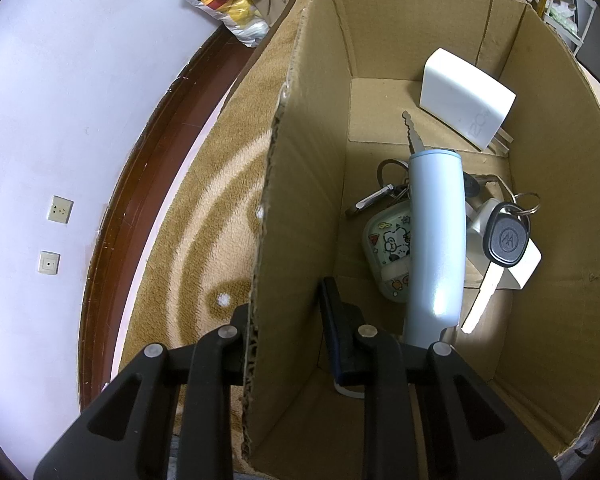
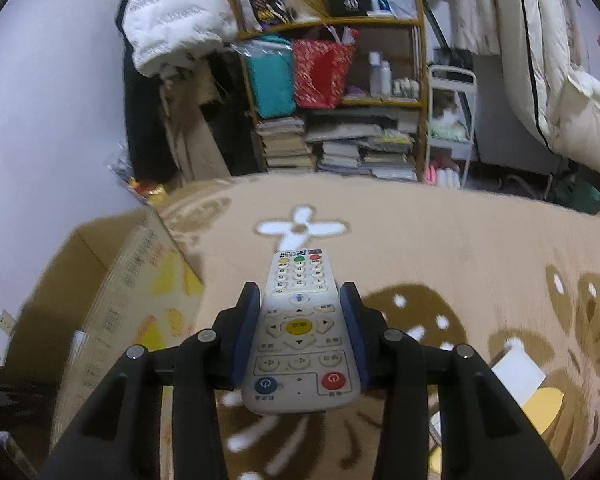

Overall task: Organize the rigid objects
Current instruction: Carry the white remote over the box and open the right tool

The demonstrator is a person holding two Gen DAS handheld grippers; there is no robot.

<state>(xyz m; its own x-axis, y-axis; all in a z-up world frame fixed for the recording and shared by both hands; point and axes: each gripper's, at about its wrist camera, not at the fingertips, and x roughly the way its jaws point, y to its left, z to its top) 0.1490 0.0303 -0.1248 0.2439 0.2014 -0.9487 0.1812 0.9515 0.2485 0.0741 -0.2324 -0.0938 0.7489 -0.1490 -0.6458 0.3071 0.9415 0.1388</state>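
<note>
In the left wrist view an open cardboard box (image 1: 548, 184) holds a white charger (image 1: 466, 96), a pale blue cylindrical bottle (image 1: 436, 240), a black car key (image 1: 506, 236), a cartoon-printed case (image 1: 388, 256) and a bunch of keys (image 1: 392, 184). My left gripper (image 1: 286, 296) is open and straddles the box's left wall, one finger outside and one inside. In the right wrist view my right gripper (image 2: 300, 288) is shut on a white remote control (image 2: 300, 332), held above the patterned beige carpet. The same box (image 2: 112, 280) stands to its left.
The beige carpet (image 2: 440, 248) spreads ahead. White and yellow cards (image 2: 536, 392) lie on it at the lower right. A crowded shelf of books and bags (image 2: 340, 120) stands beyond. A white wall with sockets (image 1: 60, 208) and a dark wooden edge lie left of the box.
</note>
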